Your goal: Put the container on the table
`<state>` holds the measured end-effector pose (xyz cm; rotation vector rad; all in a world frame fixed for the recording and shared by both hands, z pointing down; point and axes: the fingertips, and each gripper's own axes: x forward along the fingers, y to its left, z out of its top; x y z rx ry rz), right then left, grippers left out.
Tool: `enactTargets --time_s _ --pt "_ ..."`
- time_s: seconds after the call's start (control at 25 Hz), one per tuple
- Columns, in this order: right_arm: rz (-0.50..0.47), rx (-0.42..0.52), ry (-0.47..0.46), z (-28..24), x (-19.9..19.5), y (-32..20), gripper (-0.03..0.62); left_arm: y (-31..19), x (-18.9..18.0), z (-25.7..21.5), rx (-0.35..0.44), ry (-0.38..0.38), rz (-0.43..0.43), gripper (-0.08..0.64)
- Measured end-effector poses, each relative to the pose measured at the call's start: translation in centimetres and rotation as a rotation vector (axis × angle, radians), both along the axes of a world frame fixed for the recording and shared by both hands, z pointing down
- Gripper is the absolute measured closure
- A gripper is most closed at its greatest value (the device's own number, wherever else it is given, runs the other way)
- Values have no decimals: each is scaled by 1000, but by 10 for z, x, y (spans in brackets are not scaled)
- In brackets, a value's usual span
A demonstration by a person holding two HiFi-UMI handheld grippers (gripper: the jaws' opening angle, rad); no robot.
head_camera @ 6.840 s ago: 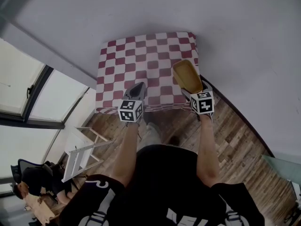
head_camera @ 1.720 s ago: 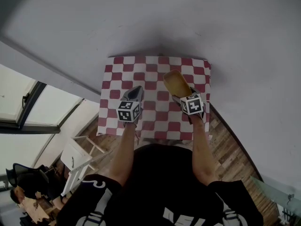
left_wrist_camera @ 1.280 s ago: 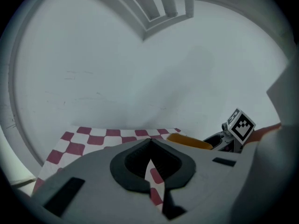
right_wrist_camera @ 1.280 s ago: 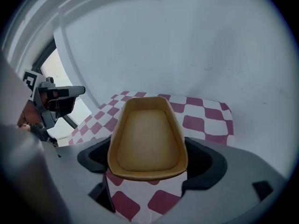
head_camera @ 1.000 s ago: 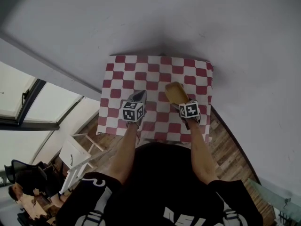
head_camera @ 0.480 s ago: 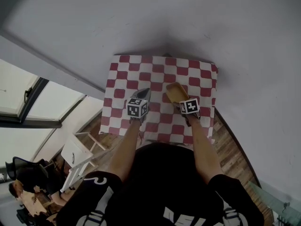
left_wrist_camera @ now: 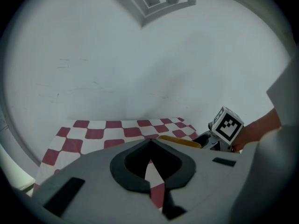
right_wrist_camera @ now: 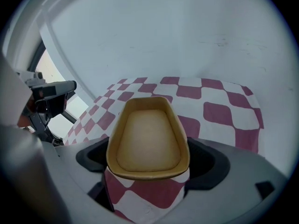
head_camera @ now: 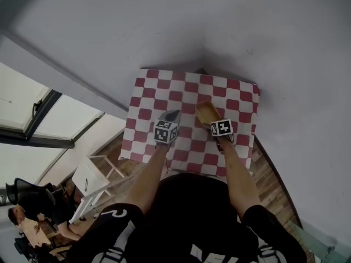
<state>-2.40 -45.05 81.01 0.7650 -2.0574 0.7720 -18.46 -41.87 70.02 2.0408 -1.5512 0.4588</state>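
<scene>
The container (head_camera: 208, 112) is gripped between the fingers of the right gripper (head_camera: 211, 119). They are spread wide around its sides and have just been eased a touch wider, right of centre over the checked tabletop (head_camera: 164, 89). The left gripper (head_camera: 171, 115) is held just to its left, fingers pressed together with nothing between them. The job is judged nearly done: the container is yet to be set down and released. Whether its base touches the cloth cannot be told. Its empty tan inside is shown only by the right gripper view; the whole tabletop is given only by the head view.
</scene>
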Motion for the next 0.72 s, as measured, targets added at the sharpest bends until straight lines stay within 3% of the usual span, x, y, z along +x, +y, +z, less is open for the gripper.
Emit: enactTargets --time_s 0.72 --pt "126 -72 -125 -8 -4 1 28 5 5 3 -11 8 1 535"
